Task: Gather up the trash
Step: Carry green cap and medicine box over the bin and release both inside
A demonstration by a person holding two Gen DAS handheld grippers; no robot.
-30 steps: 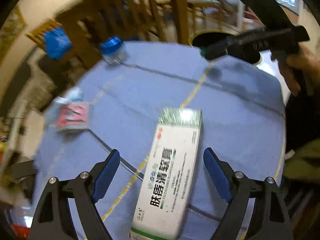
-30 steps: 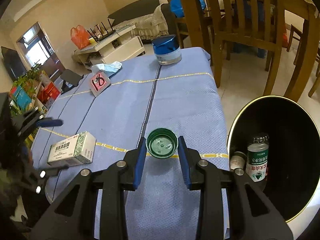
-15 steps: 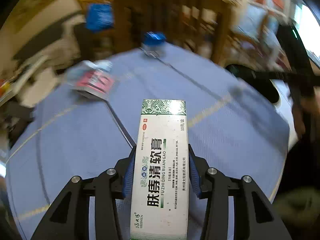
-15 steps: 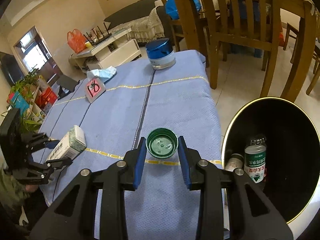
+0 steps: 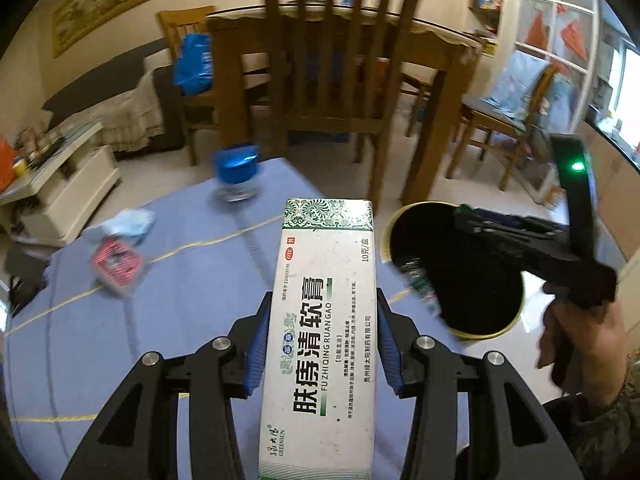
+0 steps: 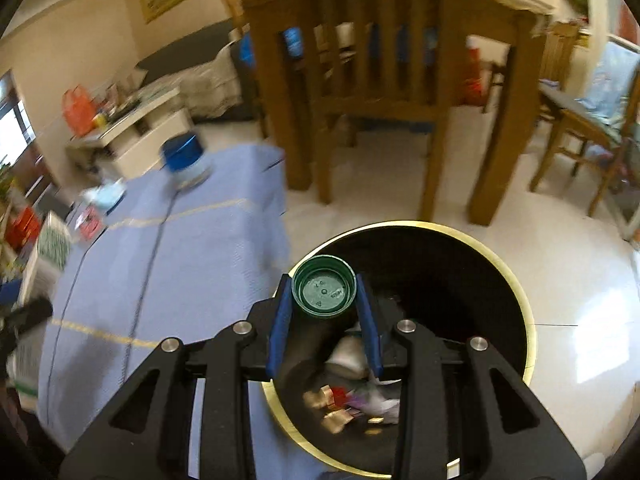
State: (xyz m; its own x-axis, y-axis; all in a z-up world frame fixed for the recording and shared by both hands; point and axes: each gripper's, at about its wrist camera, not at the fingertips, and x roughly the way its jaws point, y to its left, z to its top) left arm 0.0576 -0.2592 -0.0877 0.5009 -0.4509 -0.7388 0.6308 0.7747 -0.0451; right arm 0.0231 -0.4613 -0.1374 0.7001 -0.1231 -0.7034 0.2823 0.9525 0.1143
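My left gripper (image 5: 323, 336) is shut on a long white and green ointment box (image 5: 326, 312), held lifted above the blue tablecloth (image 5: 168, 300). The box also shows blurred at the left edge of the right wrist view (image 6: 50, 244). My right gripper (image 6: 323, 312) is shut on a green bottle cap (image 6: 323, 290) and hangs over the black, gold-rimmed trash bin (image 6: 472, 280), which holds wrappers and other litter. In the left wrist view the right gripper (image 5: 424, 292), held by a hand (image 5: 580, 344), reaches over the bin (image 5: 460, 300).
A blue-lidded jar (image 5: 236, 176), a crumpled pale blue tissue (image 5: 124, 224) and a red packet (image 5: 116, 266) lie on the far side of the table. Wooden chairs (image 5: 340, 80) and a dining table stand behind. The bin sits on the floor at the table's right edge.
My left gripper closed on the ointment box and lifted it off the cloth. My right gripper carried the green cap from the table to above the bin.
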